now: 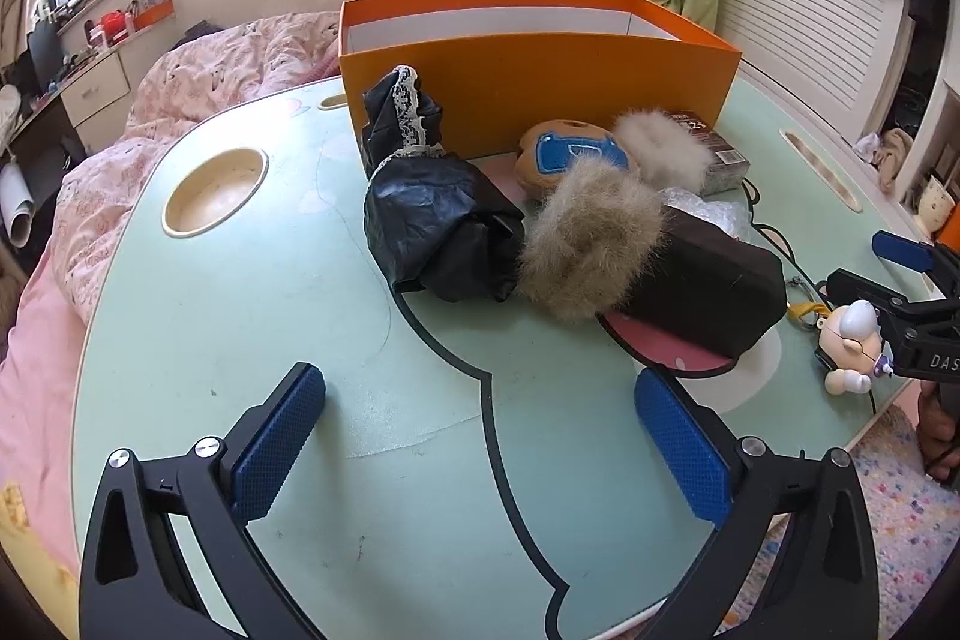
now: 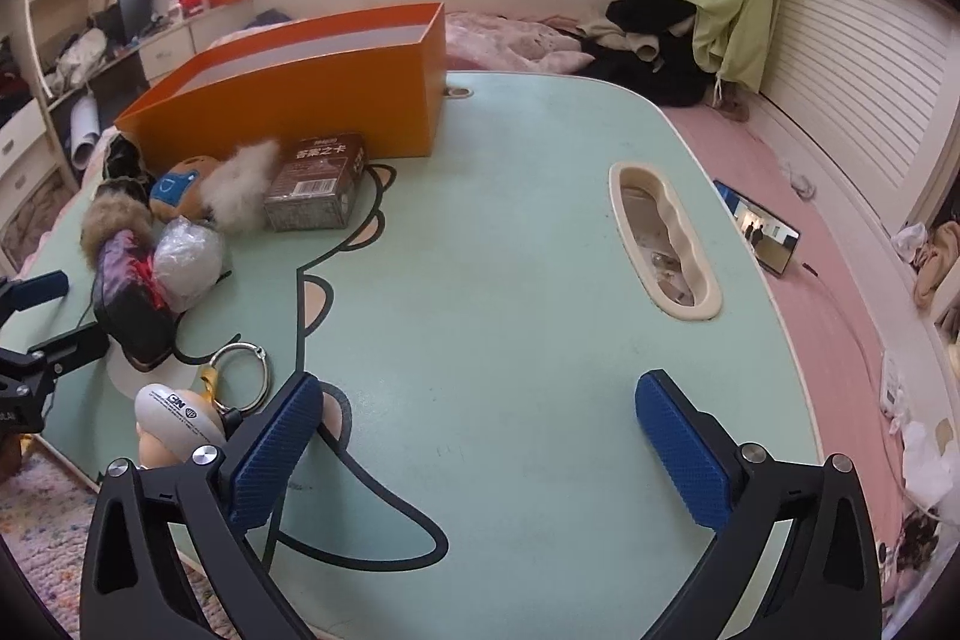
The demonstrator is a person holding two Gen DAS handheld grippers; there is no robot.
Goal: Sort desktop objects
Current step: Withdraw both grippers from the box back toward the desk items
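An open orange box (image 1: 534,88) stands at the back of the mint-green lap table (image 1: 252,316); it also shows in the right wrist view (image 2: 300,100). In front of it lie a black lace-trimmed bag (image 1: 432,214), a tan fur pompom (image 1: 588,244), a dark brown pouch (image 1: 708,286), a round tan-and-blue plush (image 1: 564,154), a white fluffy piece (image 1: 660,148) and a brown card box (image 2: 318,190). A small figurine keychain (image 2: 174,418) lies by the near edge. My left gripper (image 1: 480,436) is open and empty, short of the pile. My right gripper (image 2: 480,442) is open and empty, right of the keychain.
The table has a round cup recess (image 1: 216,190) at its left and a long slot (image 2: 663,244) at its right. A phone (image 2: 759,232) lies on the pink bedding beyond the table's right edge. A pink quilt (image 1: 180,100) lies to the left.
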